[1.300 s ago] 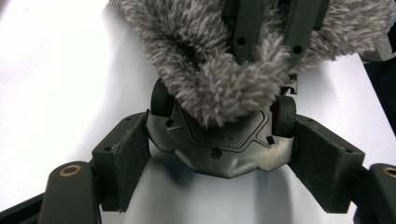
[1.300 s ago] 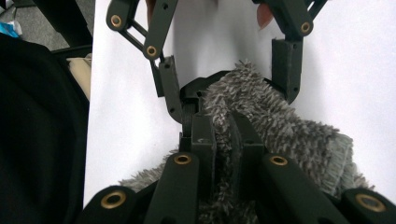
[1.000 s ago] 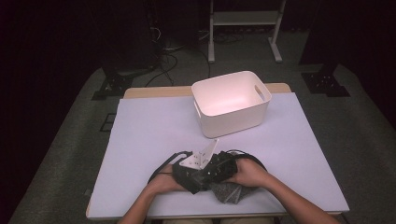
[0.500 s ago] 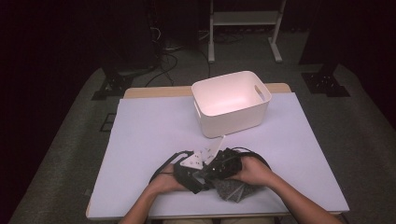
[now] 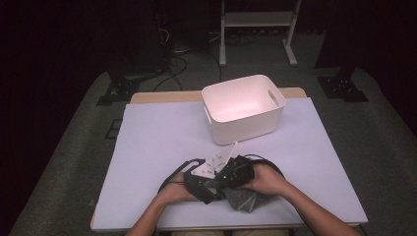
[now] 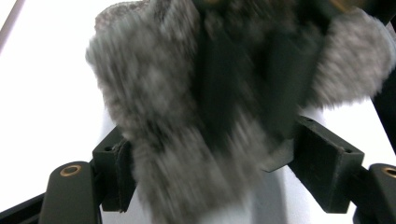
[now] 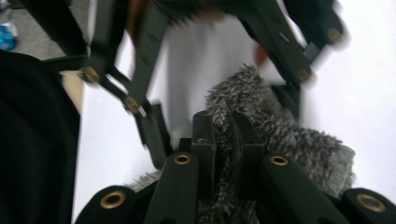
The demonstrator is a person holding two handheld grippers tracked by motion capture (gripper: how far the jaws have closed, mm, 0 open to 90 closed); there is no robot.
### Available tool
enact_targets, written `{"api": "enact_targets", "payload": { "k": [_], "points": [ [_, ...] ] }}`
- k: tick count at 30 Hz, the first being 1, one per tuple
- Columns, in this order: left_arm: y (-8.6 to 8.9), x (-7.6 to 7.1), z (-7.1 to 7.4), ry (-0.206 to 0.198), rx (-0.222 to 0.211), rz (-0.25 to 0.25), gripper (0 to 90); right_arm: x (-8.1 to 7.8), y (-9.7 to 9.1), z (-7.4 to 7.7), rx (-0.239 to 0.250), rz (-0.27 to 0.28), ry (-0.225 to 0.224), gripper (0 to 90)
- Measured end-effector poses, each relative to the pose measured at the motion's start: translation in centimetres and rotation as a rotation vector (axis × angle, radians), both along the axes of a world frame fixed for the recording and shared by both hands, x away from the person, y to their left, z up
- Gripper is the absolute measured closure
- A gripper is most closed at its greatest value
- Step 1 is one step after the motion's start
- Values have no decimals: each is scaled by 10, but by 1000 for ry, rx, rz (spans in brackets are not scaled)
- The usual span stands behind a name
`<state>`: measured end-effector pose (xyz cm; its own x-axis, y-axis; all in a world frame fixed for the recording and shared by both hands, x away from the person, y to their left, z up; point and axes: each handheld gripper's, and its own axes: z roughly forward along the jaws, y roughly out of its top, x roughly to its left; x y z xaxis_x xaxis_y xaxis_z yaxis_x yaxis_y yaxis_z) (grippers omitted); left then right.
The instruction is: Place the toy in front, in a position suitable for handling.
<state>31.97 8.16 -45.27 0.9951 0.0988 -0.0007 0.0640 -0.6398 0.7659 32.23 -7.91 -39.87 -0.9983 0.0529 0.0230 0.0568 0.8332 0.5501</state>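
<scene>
At the near edge of the table (image 5: 147, 147), both hands crowd over a grey cloth (image 5: 243, 199), and the high view hides most of it under the grippers and their looping cables. The left gripper (image 5: 204, 189) and right gripper (image 5: 236, 177) sit touching or nearly so; where one ends and the other begins is hard to tell there, apart from the pale three-cornered plates on top.

In the left gripper view the cloth (image 6: 187, 116) is blurred and cut off by the top edge. It hangs between the two black jaws, which stand apart with the pile bunched between them; the pads appear to press its sides. The other gripper's dark jaws reach into the cloth from above.

In the right gripper view the jaws are together, pinching a fold of the cloth (image 7: 280, 135) between them. The left gripper's linkage beyond is smeared by motion blur.

The cloth is shaggy, thick-piled, mottled grey and white, with a flat hemmed edge. The jaws are matt black blocks with brass-coloured bushings. The table has a smooth pale lilac cover. Beyond the hands stands a white plastic bin (image 5: 273, 118), rectangular with rounded corners and cut-out handles. No writing is readable anywhere.
</scene>
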Motion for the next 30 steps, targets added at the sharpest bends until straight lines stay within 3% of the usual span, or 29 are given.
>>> {"api": "enact_targets", "payload": {
  "k": [6,14,18,27,30],
  "points": [
    [1,1,0,-8,17,-10,240,-5,2,-1,-14,23,25,809],
    [0,0,0,-3,6,2,240,-7,-55,0,-15,-73,47,809],
    [0,0,0,-4,4,-3,240,-4,-70,1,-8,-119,43,809],
    [0,1,0,5,-2,-2,240,8,-29,0,2,-73,15,809],
    [0,0,-1,14,12,-2,240,10,-24,-1,-1,-71,18,809]
  ]
}}
